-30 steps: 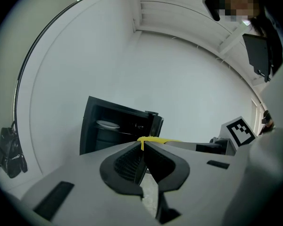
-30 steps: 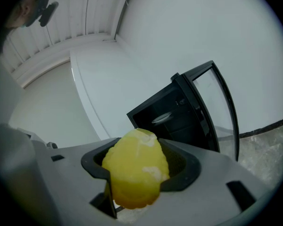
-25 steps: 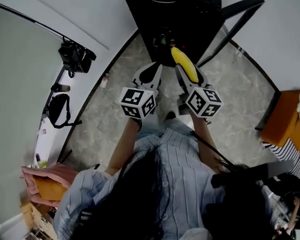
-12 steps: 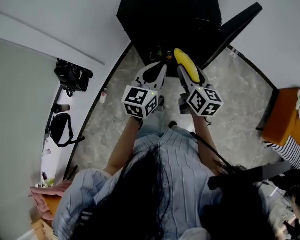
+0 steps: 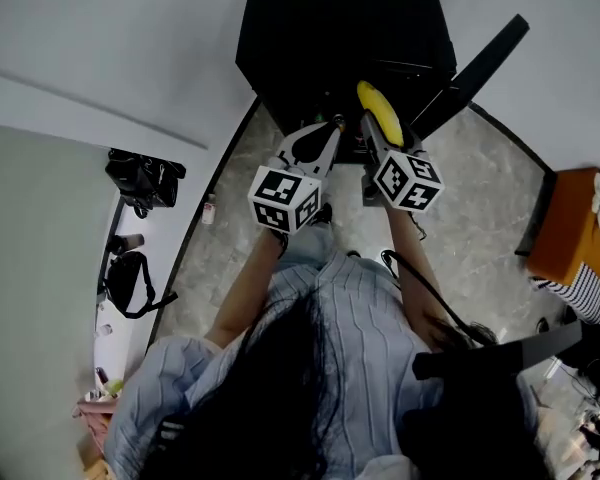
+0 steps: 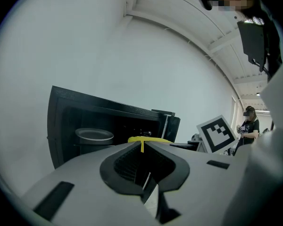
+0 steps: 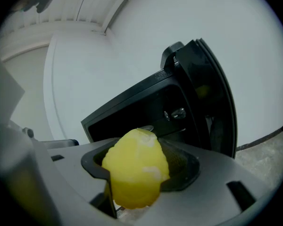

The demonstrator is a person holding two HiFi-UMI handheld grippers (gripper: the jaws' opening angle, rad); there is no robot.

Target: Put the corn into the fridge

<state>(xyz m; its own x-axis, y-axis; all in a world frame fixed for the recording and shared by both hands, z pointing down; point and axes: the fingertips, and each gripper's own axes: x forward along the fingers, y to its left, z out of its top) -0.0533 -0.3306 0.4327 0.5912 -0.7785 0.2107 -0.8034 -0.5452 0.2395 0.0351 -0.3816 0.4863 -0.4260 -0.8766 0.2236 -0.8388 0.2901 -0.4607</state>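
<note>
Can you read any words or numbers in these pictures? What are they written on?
No words, numbers or brand names can be read anywhere.
Left marker cube: only black-and-white square patterns, no letters.
Right marker cube: the same kind of patterns, no letters.
Black fridge: no label shows.
Yellow corn cob: no print on it.

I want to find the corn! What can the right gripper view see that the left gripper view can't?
Only the right gripper view shows the yellow corn, pinched in the right gripper. Only the left gripper view shows a grey bowl on a shelf, beyond the shut left gripper. Both show the open black fridge and the white wall.
</note>
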